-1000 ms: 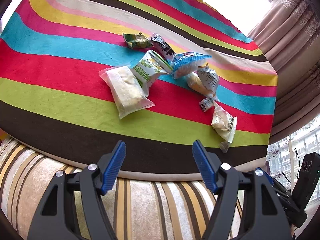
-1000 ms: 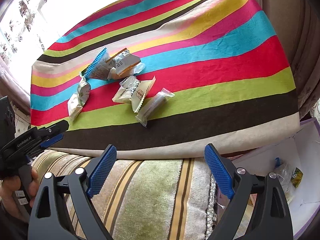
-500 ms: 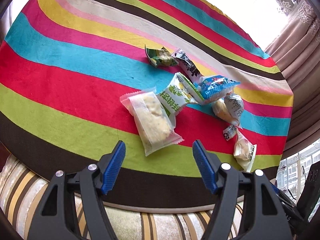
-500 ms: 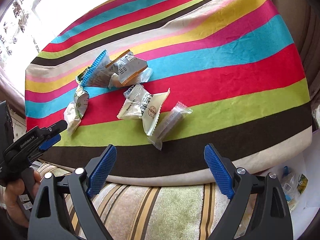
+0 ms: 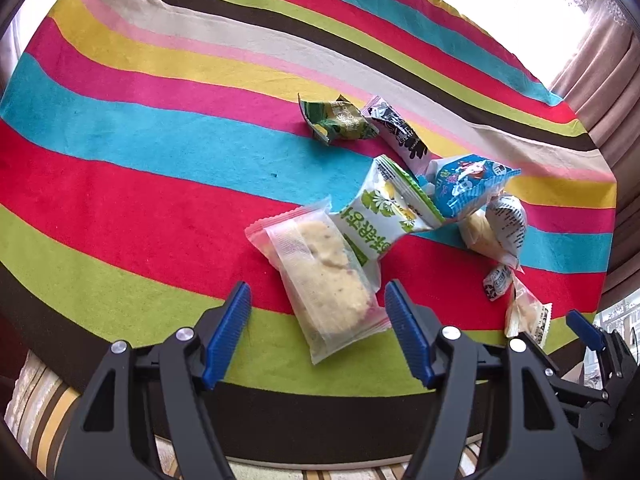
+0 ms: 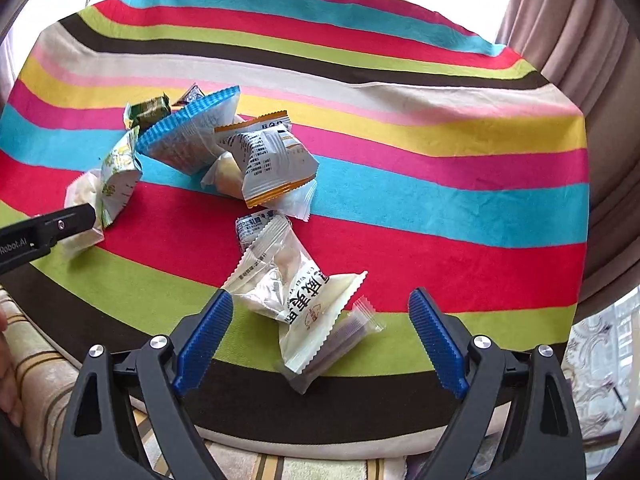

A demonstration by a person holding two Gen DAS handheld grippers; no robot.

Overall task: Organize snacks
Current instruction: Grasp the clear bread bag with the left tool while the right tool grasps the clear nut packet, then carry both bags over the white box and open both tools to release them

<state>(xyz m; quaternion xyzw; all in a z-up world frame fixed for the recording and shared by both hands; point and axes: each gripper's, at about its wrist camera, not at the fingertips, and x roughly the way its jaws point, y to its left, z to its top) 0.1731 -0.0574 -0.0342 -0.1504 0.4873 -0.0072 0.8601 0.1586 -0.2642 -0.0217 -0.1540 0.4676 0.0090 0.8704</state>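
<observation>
Clear cake packet (image 5: 326, 280) lies lengthwise between spread left tongs (image 5: 318, 330), untouched; right tongs (image 6: 320, 340) spread over white packet (image 6: 296, 300).

You're looking at snack packets lying in a loose cluster on the striped cloth (image 5: 160, 184). In the left wrist view, the cake packet (image 5: 324, 280) is sitting nearest, overlapping the biscuit packet (image 5: 384, 216) just behind it. Further back, two small wrappers (image 5: 340, 120) are lying side by side. In the right wrist view, a pastry packet (image 6: 296, 296) is resting nearest, partly on a slim stick packet (image 6: 344, 336).
</observation>
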